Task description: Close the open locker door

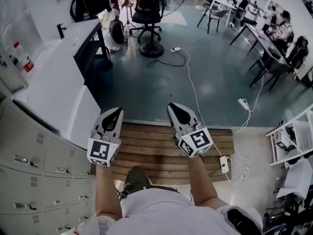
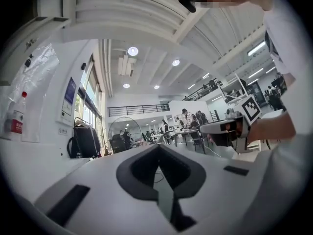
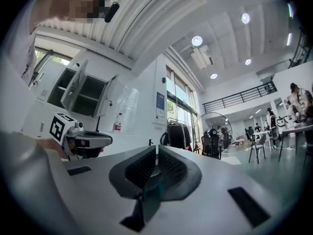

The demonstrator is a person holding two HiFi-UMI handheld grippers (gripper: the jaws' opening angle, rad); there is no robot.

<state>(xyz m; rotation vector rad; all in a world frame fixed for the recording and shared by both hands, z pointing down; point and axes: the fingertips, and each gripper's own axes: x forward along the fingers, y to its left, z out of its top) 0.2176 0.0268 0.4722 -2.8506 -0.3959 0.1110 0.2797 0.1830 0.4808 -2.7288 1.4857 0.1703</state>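
I'm looking down on a grey-green floor (image 1: pixel 215 87) with a slatted wooden platform (image 1: pixel 151 151) underfoot. A bank of grey lockers (image 1: pixel 34 175) runs along the platform's left side, and a white counter (image 1: pixel 54 89) sits beyond it. Further out are an office chair (image 1: pixel 146 9), a trailing white cable (image 1: pixel 193 82) and tables (image 1: pixel 266 38) with seated people at the far right.

Both forearms reach forward side by side, with the claws held roughly level. The left gripper (image 1: pixel 115 115) hangs over the platform's far left corner. The right gripper (image 1: pixel 177 110) hangs over the far edge nearer the middle, well apart from the left one. In its own view the left claw's pads meet with nothing between them. The right claw's are pressed together too, and just as empty.

The open locker door (image 3: pixel 75 84) shows only in the right gripper view, high on the left above the left claw. It stands out from the locker face on an upright long axis, with its free edge turned out toward the room and a dark shelved compartment exposed beside it. Another panel (image 3: pixel 108 102) to its right angles out as well; I can't tell whether it is a second door.
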